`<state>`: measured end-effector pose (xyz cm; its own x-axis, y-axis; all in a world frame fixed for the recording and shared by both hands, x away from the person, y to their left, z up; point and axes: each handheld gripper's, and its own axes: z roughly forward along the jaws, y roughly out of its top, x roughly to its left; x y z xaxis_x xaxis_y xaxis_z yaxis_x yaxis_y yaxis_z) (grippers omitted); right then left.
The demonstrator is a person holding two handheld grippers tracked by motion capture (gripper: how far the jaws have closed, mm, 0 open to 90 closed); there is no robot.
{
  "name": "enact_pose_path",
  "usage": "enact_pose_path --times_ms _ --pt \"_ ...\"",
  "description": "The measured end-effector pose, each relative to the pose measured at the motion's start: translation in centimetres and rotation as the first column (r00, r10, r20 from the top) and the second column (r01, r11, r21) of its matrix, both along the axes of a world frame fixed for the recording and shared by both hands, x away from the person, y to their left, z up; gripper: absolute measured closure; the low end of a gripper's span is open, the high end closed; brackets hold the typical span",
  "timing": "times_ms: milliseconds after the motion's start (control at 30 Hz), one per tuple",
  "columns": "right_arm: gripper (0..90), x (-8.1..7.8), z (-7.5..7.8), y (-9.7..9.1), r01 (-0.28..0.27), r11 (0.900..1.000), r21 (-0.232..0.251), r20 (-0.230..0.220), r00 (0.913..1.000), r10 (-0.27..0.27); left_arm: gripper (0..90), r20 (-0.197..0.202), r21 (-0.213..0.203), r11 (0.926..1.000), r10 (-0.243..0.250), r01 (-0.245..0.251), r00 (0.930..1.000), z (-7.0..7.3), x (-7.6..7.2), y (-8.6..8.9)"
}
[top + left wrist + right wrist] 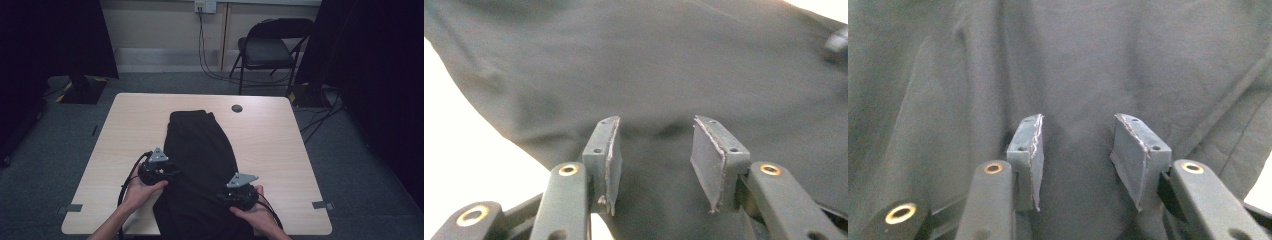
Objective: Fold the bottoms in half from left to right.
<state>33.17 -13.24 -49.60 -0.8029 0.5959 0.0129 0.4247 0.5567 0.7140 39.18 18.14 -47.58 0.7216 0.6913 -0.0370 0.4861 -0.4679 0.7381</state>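
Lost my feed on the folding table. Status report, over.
Left gripper and right gripper: jaws open, nothing pinched, both over the black garment. Garment flat on the table, near end overhanging. Nothing in the way.

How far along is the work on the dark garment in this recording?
Done: the black cloth garment lies as a long narrow strip on the light wooden table, near end over the edge. In hand: the left gripper and right gripper sit open at its sides, gripping nothing. Left: probably folding it shorter.

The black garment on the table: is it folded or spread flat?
Folded. In the high view the black garment lies as one long narrow strip down the table, its near end hanging over the front edge.
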Motion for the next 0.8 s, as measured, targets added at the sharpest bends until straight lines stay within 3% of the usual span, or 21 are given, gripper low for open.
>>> enact_pose_path --times_ms 133,200,267,433,567,800 --pt "54.3 -1.8 0.2 -0.4 -0.02 0.9997 -0.016 -0.012 0.9997 0.02 52.9 0.009 0.006 1.0 0.003 -0.003 1.0 -0.1 0.2 -0.4" --pt "53.2 -1.7 0.3 -0.3 -0.032 0.9994 -0.012 -0.012 0.9994 0.031 52.8 -0.002 -0.02 0.9996 0.022 -0.022 0.9998 -0.3 0.4 -0.5" --pt "53.2 -1.0 0.6 -0.1 -0.015 0.9997 0.019 -0.011 0.9998 0.015 52.8 0.006 0.004 0.9998 0.019 -0.019 0.9998 -0.5 0.7 -0.7" --pt "52.8 1.8 1.6 0.3 0.032 0.9978 0.058 0.038 0.9987 -0.034 53.1 -0.017 0.027 0.9996 0.009 -0.008 0.9998 -1.4 1.0 -1.1" --pt "49.5 4.5 2.1 0.7 0.076 0.9943 0.075 0.047 0.9957 -0.08 53.1 -0.026 0.055 0.9984 -0.012 0.014 0.9996 -1.7 0.9 -1.4" --pt "49.0 9.4 2.1 3.2 0.112 0.9903 0.082 0.079 0.9898 -0.119 53.7 -0.029 0.065 0.9977 -0.015 0.016 0.9995 -1.6 0.6 -1.6"
